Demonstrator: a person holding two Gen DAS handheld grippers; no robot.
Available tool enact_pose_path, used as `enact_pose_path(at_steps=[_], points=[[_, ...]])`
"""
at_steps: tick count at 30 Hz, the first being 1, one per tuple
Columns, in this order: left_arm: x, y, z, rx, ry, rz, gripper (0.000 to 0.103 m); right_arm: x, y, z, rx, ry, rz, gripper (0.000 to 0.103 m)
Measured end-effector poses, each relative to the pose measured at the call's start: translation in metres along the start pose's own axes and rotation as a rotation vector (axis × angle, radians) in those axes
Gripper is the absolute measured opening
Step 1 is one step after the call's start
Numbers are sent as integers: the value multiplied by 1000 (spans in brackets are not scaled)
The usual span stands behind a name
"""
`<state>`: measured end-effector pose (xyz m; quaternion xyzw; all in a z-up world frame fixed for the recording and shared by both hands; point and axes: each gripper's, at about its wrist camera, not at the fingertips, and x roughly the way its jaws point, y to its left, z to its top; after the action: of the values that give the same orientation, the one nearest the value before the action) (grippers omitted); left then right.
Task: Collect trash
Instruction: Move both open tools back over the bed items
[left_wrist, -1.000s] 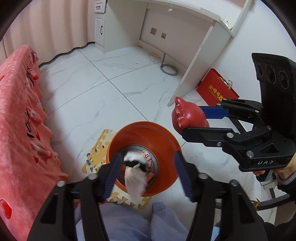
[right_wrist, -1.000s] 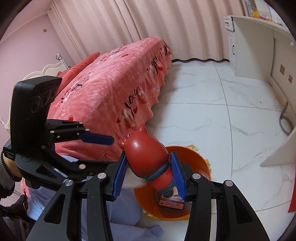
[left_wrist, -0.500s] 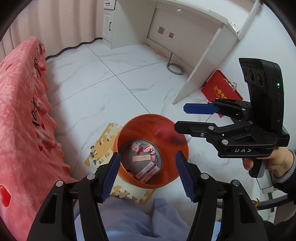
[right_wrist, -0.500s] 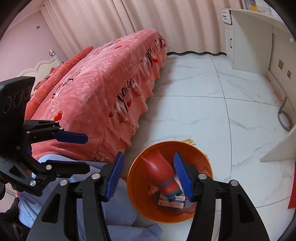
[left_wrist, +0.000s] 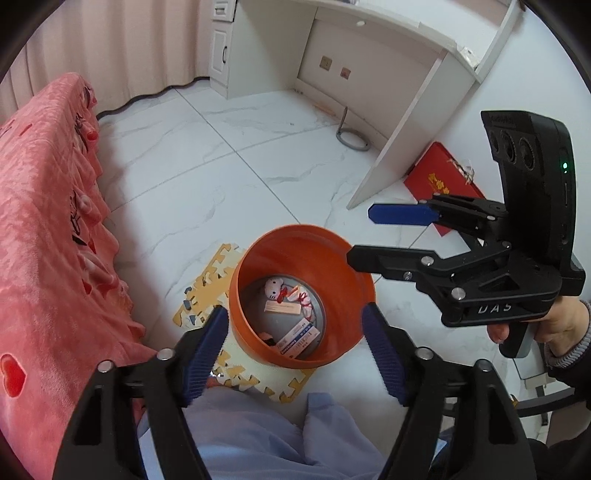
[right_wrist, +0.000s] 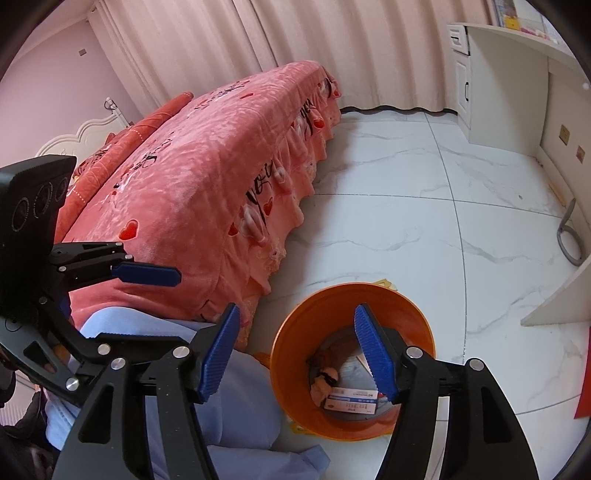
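Both empty, jaws opening: left tongs (left_wrist: 295, 343) and right tongs (right_wrist: 295, 354), above round orange plastic bin (left_wrist: 332, 258) holding light stiff cardboard boxes (left_wrist: 297, 338) and soft white plush toy (left_wrist: 274, 288); probably easy by flat sides.

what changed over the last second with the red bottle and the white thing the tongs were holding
Both were let go into the orange bin. The right tongs released the red bottle, the left tongs the white item; both jaw pairs are opening with nothing between them. The bottle is not clearly visible now. Bin and foam mat stayed put.
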<state>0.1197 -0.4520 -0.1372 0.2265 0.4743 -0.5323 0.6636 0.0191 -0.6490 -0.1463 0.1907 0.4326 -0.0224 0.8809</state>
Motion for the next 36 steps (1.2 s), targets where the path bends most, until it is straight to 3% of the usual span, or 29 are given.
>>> enact_pose_path(at_steps=[6, 9, 19, 23, 25, 36], points=[[-19, -3, -5, -7, -32, 15, 75, -13, 18, 3, -28, -19, 15, 67], [-32, -2, -12, -13, -55, 33, 86, -22, 32, 5, -43, -34, 26, 73], [-96, 5, -45, -80, -151, 128, 89, -44, 92, 12, -131, -66, 112, 78], [-128, 11, -66, -124, -194, 178, 90, -49, 130, 15, -199, -70, 167, 79], [-144, 15, -79, -149, -218, 213, 95, -49, 148, 16, -232, -72, 188, 79], [-220, 39, -162, -348, -305, 357, 95, -46, 271, 20, -429, -57, 345, 82]])
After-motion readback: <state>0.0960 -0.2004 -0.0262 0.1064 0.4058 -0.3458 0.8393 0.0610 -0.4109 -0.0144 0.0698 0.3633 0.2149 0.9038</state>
